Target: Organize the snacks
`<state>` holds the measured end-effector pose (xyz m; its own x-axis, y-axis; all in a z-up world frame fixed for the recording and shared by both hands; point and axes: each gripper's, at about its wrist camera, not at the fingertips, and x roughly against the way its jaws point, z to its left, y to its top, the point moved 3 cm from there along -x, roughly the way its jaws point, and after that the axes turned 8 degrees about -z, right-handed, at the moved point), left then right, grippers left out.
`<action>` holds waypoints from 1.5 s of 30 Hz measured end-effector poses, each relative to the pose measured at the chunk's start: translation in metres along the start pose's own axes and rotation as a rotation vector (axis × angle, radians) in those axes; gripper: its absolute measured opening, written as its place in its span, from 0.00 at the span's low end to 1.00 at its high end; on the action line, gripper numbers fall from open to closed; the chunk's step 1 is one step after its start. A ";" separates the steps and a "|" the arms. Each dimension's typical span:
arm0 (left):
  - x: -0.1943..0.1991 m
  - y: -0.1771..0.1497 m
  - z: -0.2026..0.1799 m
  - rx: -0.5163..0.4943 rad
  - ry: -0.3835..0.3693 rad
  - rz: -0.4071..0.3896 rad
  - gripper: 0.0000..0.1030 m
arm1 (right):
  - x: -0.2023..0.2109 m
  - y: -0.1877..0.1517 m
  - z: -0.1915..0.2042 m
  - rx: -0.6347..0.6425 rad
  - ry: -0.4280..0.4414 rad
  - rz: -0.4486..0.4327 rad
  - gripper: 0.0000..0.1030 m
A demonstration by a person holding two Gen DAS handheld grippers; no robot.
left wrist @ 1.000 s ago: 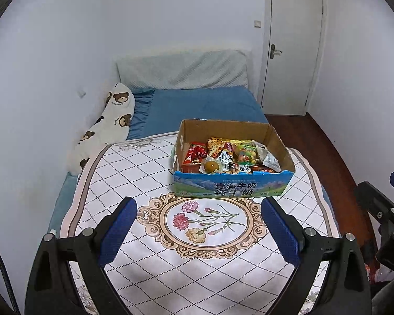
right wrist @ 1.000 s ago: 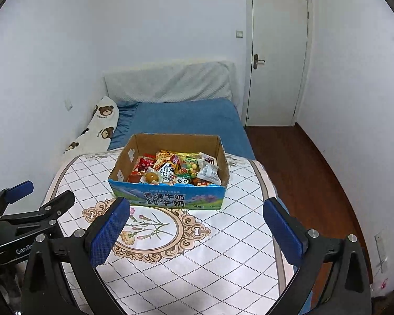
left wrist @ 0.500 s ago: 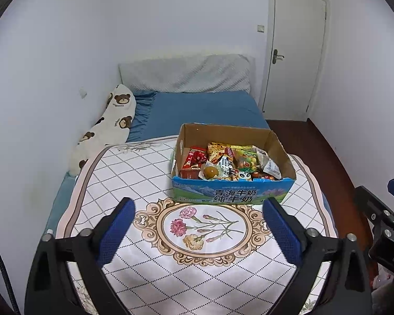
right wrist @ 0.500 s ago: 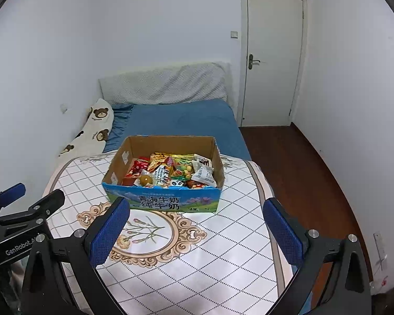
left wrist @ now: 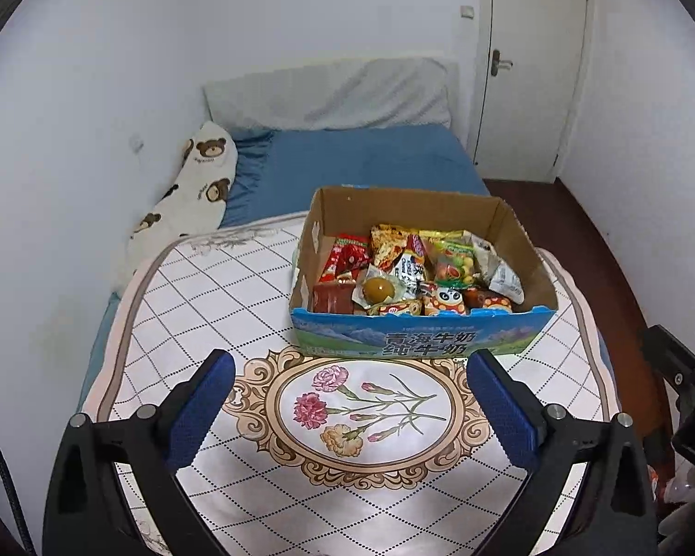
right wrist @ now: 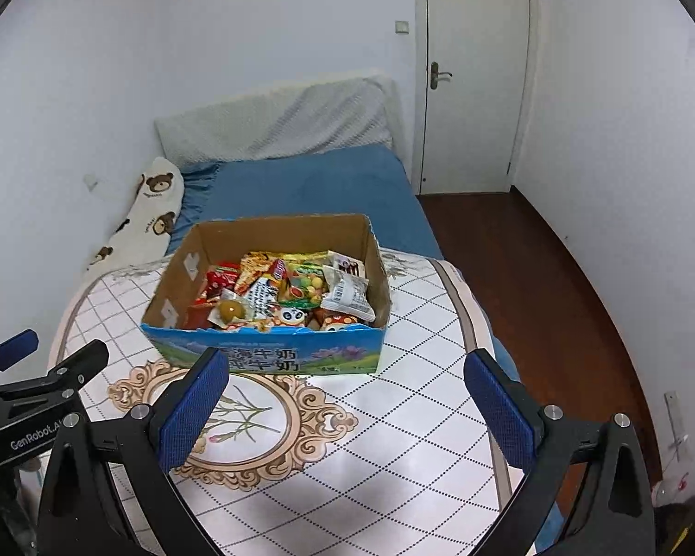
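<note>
Both my tools, left tool (left wrist: 347,398) and right tool (right wrist: 347,398), spread wide, holding nothing. Cardboard box (left wrist: 421,347), blue printed front, crammed with mixed snack packets (left wrist: 412,273), sits on the bed's patterned cover (left wrist: 208,306).

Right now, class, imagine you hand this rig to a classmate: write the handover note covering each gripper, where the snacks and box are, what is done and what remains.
Left gripper: jaws wide open, empty, hovering over the floral mat short of the box.
Right gripper: jaws wide open, empty, also short of the box.
Cardboard milk box: sits on the mat on the bed, top open.
Snack packets: all heaped loosely inside the box, including a round yellow one and a panda-print one near the front wall.
Done: nothing sorted that the views show; no snack lies outside the box.
Left: reach in, pick packets, organize them.
</note>
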<state>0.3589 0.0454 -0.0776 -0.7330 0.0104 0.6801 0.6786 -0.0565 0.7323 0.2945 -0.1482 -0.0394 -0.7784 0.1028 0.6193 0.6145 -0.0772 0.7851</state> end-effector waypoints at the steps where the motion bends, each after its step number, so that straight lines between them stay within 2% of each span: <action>1: -0.004 0.001 0.000 0.002 -0.001 0.006 1.00 | -0.005 0.000 -0.001 -0.001 0.000 0.008 1.00; 9: -0.024 0.012 -0.003 -0.004 0.007 0.019 1.00 | -0.034 0.004 -0.001 0.013 -0.021 0.038 1.00; 18: -0.031 0.022 -0.003 -0.008 0.009 0.014 1.00 | -0.045 0.012 0.000 0.017 -0.026 0.041 1.00; 45: -0.030 0.030 -0.005 -0.008 -0.015 -0.012 1.00 | -0.045 0.024 0.004 0.037 -0.040 0.032 1.00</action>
<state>0.4012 0.0388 -0.0765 -0.7400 0.0256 0.6721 0.6697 -0.0643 0.7398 0.3445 -0.1507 -0.0485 -0.7532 0.1408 0.6426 0.6436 -0.0441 0.7641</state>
